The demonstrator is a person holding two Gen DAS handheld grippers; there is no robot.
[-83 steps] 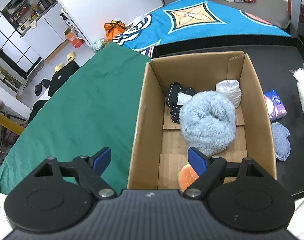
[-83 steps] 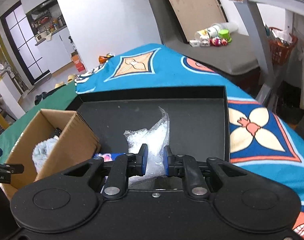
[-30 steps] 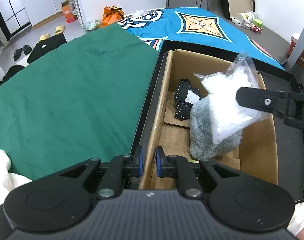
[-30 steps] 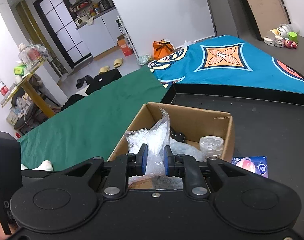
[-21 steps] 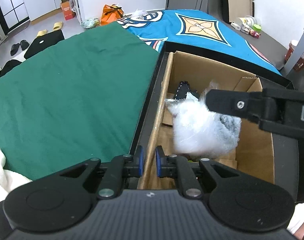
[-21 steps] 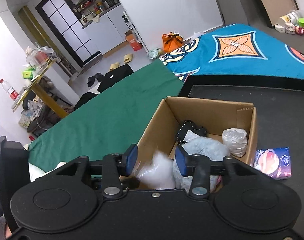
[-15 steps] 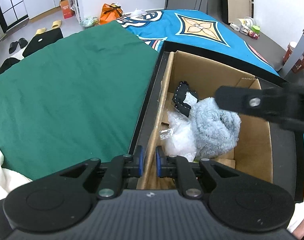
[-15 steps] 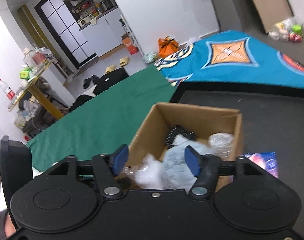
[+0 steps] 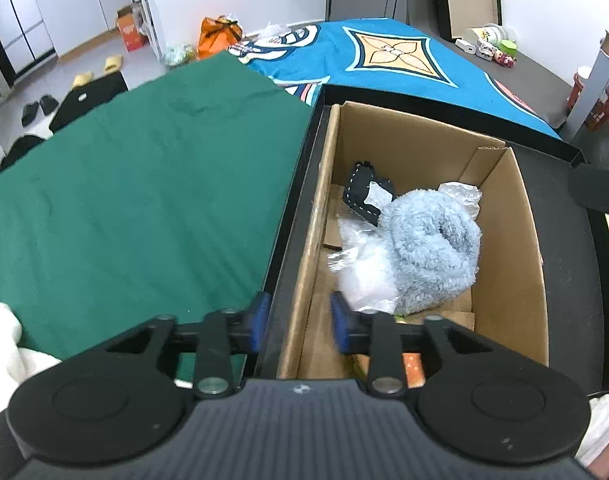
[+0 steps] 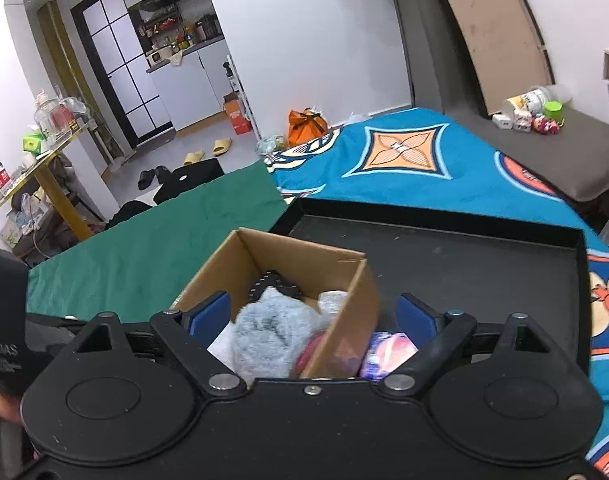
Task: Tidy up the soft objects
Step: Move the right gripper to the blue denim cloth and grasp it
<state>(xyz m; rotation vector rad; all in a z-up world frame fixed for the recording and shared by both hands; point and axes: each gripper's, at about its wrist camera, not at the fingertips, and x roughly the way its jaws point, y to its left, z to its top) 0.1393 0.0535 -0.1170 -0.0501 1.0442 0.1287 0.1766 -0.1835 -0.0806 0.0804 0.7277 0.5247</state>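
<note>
Gaping right claw just widened, empty; fluffy blue fleece, crinkly plastic bag in cardboard box.

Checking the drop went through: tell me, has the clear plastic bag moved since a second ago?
Yes. The clear plastic bag has dropped out of the right hand-held gripper into the cardboard box, beside the blue fluffy towel.

A lived-in home: a kitchen nook with white cabinets and a microwave behind a black-framed glass door, yellow slippers and black sandals on the grey tile floor, and a patterned blue blanket.
</note>
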